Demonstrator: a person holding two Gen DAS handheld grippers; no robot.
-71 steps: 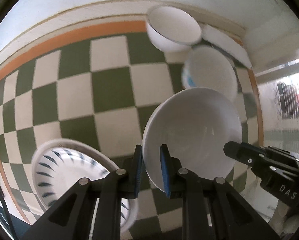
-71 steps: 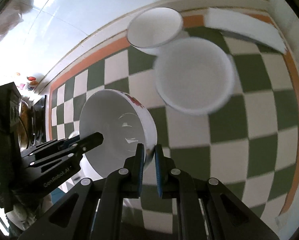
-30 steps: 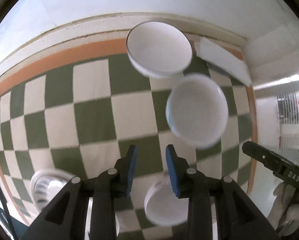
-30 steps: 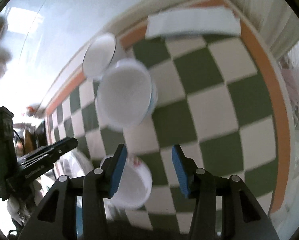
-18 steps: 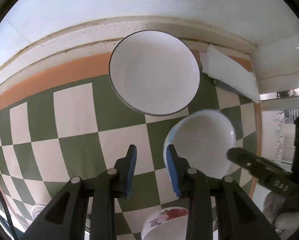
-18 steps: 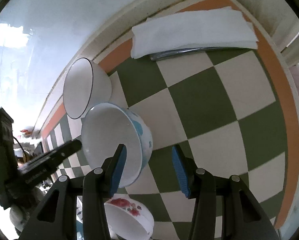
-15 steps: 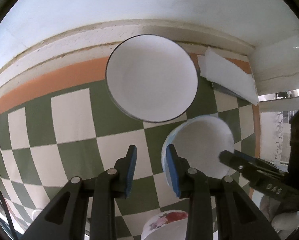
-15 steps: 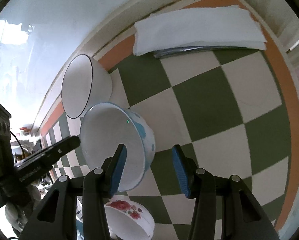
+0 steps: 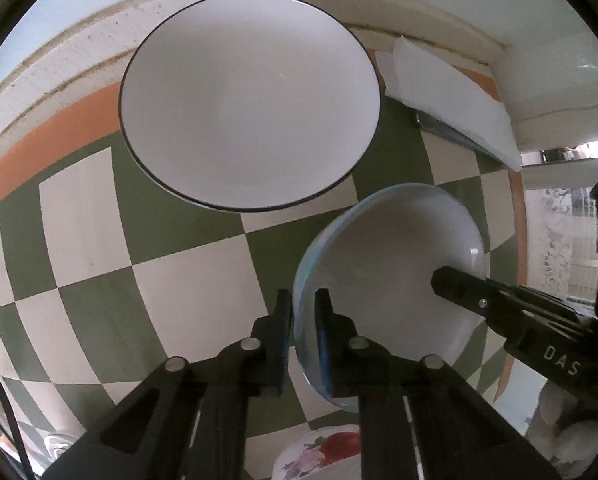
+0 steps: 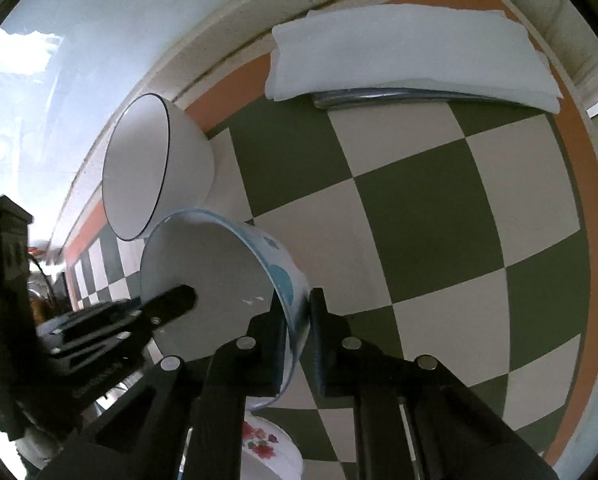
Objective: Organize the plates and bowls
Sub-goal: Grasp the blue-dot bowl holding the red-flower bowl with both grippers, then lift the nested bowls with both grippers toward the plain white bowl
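A white bowl with a blue rim and blue print (image 9: 395,280) (image 10: 215,280) stands on the green and cream checked cloth. My left gripper (image 9: 302,320) is shut on its left rim. My right gripper (image 10: 297,316) is shut on its right rim, and shows as a black arm in the left wrist view (image 9: 499,308). A larger white bowl with a dark rim (image 9: 251,100) (image 10: 155,168) stands just beyond it near the wall. A bowl with red flowers (image 9: 323,456) (image 10: 267,448) sits below the grippers.
A folded white cloth (image 10: 411,56) (image 9: 451,104) lies over a flat dark object at the back right by the wall. The orange border of the tablecloth (image 10: 587,200) marks the table's right edge. A striped plate edge (image 9: 59,444) shows at the lower left.
Both grippers let go of the flowered bowl, moved forward to the blue-rimmed bowl, and closed on its opposite rims. The flowered bowl now sits behind them.
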